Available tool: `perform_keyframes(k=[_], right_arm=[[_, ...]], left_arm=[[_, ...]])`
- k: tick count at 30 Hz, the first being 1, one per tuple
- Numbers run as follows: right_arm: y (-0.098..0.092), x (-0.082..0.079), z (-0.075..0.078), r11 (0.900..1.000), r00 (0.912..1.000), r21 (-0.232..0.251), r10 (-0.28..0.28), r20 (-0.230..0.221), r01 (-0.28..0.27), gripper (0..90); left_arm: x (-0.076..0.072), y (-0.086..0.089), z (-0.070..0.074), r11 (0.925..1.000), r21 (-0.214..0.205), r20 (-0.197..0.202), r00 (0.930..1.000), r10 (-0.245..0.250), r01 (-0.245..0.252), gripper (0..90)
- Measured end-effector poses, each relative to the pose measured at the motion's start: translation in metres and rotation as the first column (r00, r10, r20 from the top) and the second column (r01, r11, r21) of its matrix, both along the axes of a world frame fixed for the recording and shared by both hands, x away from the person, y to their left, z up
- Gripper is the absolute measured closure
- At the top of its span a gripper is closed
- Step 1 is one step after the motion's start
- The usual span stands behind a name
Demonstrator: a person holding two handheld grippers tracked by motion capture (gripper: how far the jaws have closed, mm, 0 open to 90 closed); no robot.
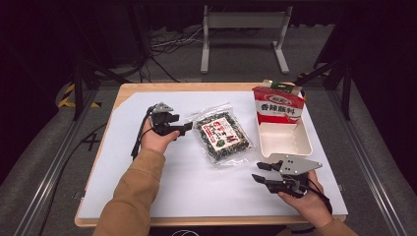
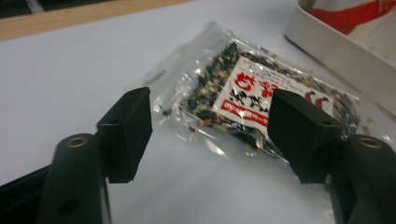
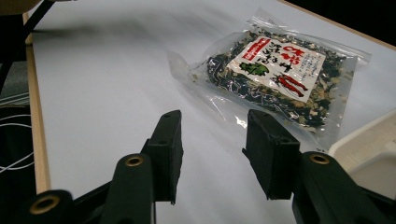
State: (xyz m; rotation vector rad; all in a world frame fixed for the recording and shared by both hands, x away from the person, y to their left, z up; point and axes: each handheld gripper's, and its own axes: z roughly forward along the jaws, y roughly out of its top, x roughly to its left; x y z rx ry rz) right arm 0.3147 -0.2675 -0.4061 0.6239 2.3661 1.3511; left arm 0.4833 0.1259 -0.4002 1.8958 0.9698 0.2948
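Two grippers work our white table (image 1: 147, 187) in the high view: our left gripper (image 1: 186, 128) sits just left of the clear spice packet (image 1: 223, 135), our right gripper (image 1: 259, 172) below it, near the white tray (image 1: 305, 142) that holds a red-and-white pouch (image 1: 278, 105). From the left gripper view, our jaws stand apart with nothing between the pads, the packet (image 2: 261, 98) just ahead. From the right gripper view, our jaws also stand apart and empty, the packet (image 3: 275, 70) lying flat farther off.
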Motion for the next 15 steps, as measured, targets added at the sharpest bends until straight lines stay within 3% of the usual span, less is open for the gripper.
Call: perform_keyframes(k=[2, 4, 6, 8, 10, 13, 15], right_arm=[[0.000, -0.001, 0.000, 1.0000, 1.0000, 0.001, 0.002, 0.003, -0.002, 57.0], [0.000, -0.003, 0.000, 1.0000, 1.0000, 0.006, 0.005, -0.001, -0.005, 57.8], [0.000, -0.004, -0.001, 1.0000, 1.0000, 0.007, 0.004, -0.003, -0.004, 58.2], [0.000, -0.004, -0.001, 1.0000, 1.0000, 0.005, 0.003, -0.004, -0.003, 58.2], [0.000, -0.005, -0.002, 1.0000, 1.0000, 0.005, 0.004, -0.005, -0.004, 58.4], [0.000, -0.006, -0.002, 1.0000, 1.0000, 0.005, 0.007, -0.004, -0.007, 58.9], [0.001, -0.008, -0.002, 0.9999, 0.9999, 0.000, 0.012, -0.001, -0.012, 59.0]], left_arm=[[0.007, -0.001, -0.001, 0.9998, 0.022, -0.008, 1.0000, 0.001, -0.001, 40.0], [0.012, -0.002, -0.002, 0.9995, 0.030, -0.005, 0.9999, 0.011, -0.011, 40.9], [0.020, -0.004, -0.004, 0.9991, -0.008, -0.019, 0.9990, 0.041, -0.041, 41.0], [0.024, -0.004, -0.007, 0.9986, -0.021, -0.037, 0.9982, 0.048, -0.049, 41.1], [0.030, -0.004, -0.010, 0.9982, 0.000, -0.049, 0.9970, 0.060, -0.060, 42.0], [0.037, -0.005, -0.015, 0.9980, -0.029, -0.069, 0.9962, 0.054, -0.056, 43.5], [0.041, -0.006, -0.017, 0.9980, -0.027, -0.081, 0.9952, 0.054, -0.057, 44.3]])
